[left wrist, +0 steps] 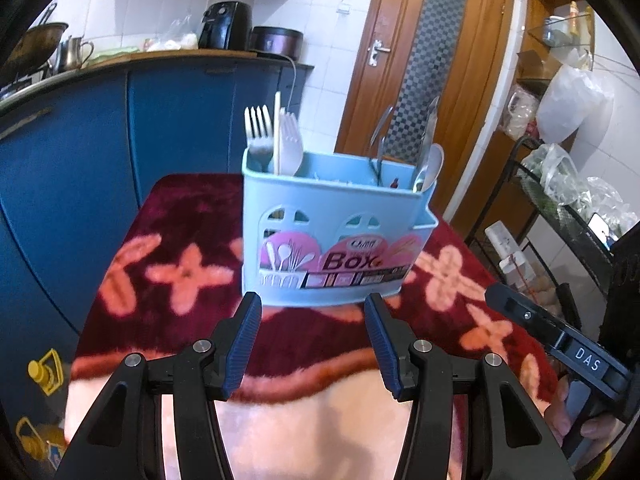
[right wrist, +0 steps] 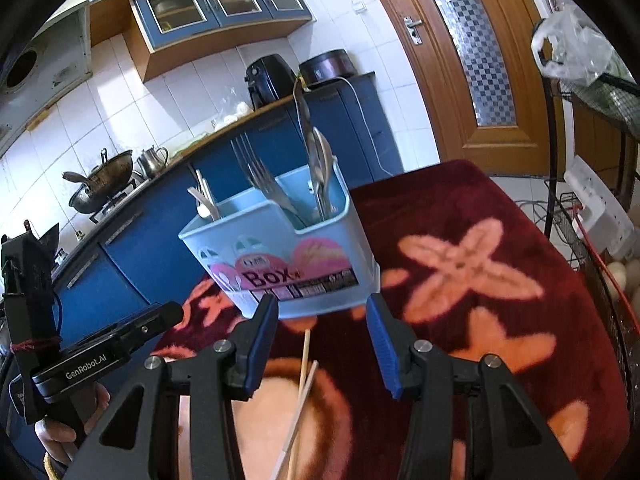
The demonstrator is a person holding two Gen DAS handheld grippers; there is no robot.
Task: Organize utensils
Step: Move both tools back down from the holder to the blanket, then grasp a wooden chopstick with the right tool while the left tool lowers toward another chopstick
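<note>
- A kitchen with blue cabinets (left wrist: 180, 120) and a wooden door (left wrist: 424, 60); a maroon flowered cloth (right wrist: 480, 280) covers the table.
- The pale blue utensil box (left wrist: 332, 232) stands on it, holding forks (left wrist: 258, 128) and spoons (right wrist: 316, 152); its middle contents are hard to make out.
- Two chopsticks (right wrist: 302, 392) lie near, cut off below.
- The left gripper (left wrist: 314, 312) and the right gripper (right wrist: 322, 312) hang part-open and empty just before the box.

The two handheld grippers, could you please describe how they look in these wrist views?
Each gripper, left and right, has black angular plastic linkages with silver pivot bolts, ending in two fingers faced with ribbed blue pads. Seen from the side, one black body carries white "DAS" lettering, the other "GenRobot.AI". Red thread is wound around the black camera mount.
</note>
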